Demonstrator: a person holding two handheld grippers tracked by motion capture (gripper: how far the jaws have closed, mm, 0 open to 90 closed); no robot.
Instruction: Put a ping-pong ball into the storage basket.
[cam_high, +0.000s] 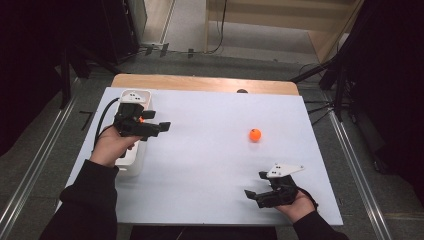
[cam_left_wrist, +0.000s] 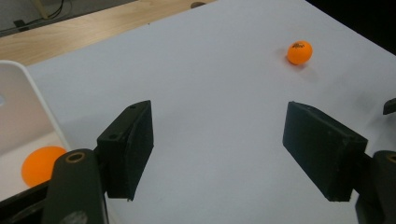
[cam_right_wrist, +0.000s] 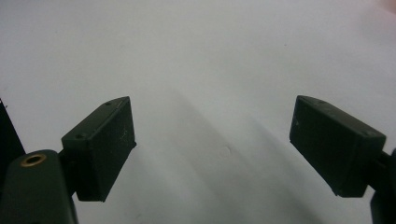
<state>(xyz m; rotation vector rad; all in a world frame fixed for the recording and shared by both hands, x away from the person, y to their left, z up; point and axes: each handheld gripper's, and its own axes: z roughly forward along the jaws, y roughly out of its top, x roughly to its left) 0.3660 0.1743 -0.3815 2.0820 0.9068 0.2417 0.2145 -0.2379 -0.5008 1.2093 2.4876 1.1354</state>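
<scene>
One ball (cam_left_wrist: 41, 164) sits in the white bin (cam_left_wrist: 18, 107); my left claw (cam_left_wrist: 219, 149) gapes empty, so next it crosses the counter (cam_high: 210, 150) to the other orange ball (cam_high: 255, 134). Right claw (cam_right_wrist: 212, 144) open, idle.

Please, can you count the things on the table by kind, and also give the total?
Orange balls: 2, one on the table, one in the bin
White bin: 1
Grippers: 2, left, right
Total: 5
</scene>
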